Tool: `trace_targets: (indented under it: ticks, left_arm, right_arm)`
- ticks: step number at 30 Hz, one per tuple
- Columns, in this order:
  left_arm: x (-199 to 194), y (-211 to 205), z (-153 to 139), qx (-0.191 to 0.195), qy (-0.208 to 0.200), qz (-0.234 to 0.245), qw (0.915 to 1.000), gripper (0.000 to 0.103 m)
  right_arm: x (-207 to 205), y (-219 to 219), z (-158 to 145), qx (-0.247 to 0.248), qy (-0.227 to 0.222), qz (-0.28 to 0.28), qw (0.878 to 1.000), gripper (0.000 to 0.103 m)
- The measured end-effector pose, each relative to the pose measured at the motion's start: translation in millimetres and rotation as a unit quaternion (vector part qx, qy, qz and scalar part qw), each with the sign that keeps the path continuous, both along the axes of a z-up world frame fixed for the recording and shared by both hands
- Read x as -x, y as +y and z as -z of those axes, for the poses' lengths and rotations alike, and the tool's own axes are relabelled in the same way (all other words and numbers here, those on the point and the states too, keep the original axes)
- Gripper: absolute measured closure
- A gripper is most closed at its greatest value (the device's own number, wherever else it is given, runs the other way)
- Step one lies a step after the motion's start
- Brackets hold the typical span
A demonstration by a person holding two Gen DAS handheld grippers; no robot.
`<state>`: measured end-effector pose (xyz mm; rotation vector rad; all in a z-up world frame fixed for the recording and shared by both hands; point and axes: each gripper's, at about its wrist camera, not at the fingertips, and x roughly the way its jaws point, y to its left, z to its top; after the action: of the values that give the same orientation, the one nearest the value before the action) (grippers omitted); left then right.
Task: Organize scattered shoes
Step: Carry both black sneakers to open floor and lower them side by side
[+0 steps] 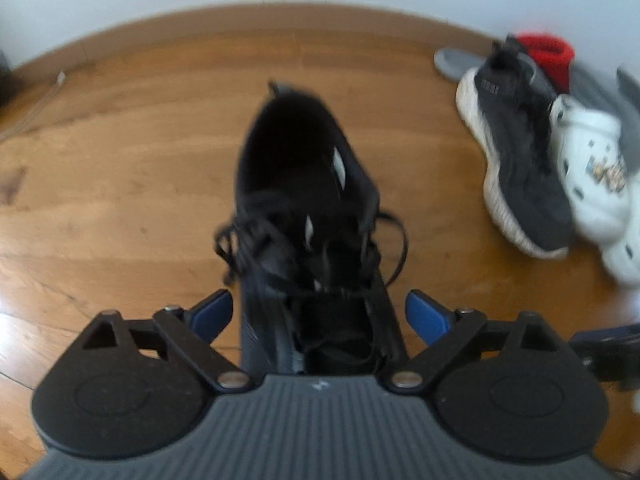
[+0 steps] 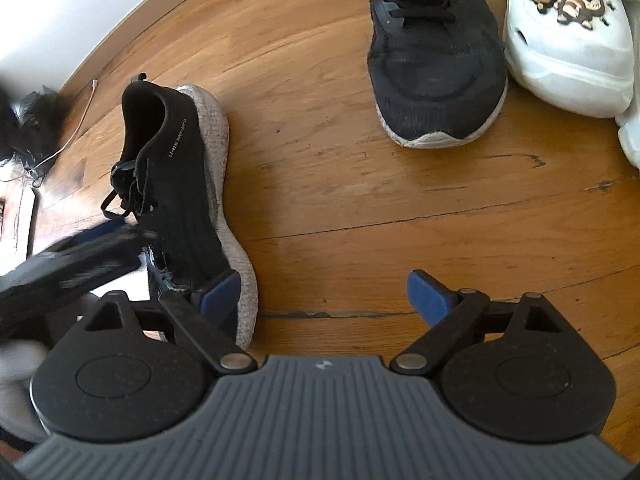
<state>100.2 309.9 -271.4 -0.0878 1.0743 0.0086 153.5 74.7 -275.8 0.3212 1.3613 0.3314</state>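
Observation:
A black sneaker with a white sole [image 1: 304, 200] lies on its side on the wood floor, seen from above in the left wrist view and from the side in the right wrist view [image 2: 180, 168]. My left gripper [image 1: 320, 312] is open, its blue pads on either side of the shoe's toe end without touching. It shows blurred in the right wrist view [image 2: 80, 260]. My right gripper [image 2: 324, 296] is open and empty over bare floor, its left pad just beside the shoe's sole. The matching black sneaker [image 2: 432, 52] stands upright ahead, also in the left wrist view [image 1: 516, 152].
A white clog with charms [image 2: 568, 36] stands right of the upright sneaker, also in the left wrist view [image 1: 592, 176]. A grey slide [image 1: 456, 62] and a red item [image 1: 550, 56] lie behind. A white cable [image 2: 76, 128] and dark clutter [image 2: 28, 124] lie near the wall at left.

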Motion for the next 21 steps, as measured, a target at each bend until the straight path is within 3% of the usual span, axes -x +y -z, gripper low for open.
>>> trace_targets:
  ticks: [4,8,13,17,21]
  left_arm:
    - [10.9,9.5,7.0,0.009,-0.011,0.011,0.9998,0.029]
    - [17.8,12.3,6.6,-0.004,-0.021,0.037,0.9991,0.033]
    - [16.6,19.7,4.3,-0.009,-0.022,0.036,0.9991,0.033]
    - [15.4,24.2,-3.0,-0.011,-0.010,0.038,0.9992,0.025]
    - [12.6,12.4,-9.2,-0.042,-0.017,0.060,0.9972,0.019]
  right_arm:
    - [1.4,-3.2,0.8,0.002,0.006,0.002,1.000,0.011]
    - [-2.6,4.9,14.7,0.010,0.019,-0.002,1.000,0.011]
    - [-2.1,13.8,18.0,-0.001,0.021,-0.002,1.000,0.010]
    - [-0.1,19.0,16.0,-0.004,0.022,-0.009,1.000,0.009]
    - [-1.3,22.1,14.8,-0.004,0.021,-0.012,1.000,0.008]
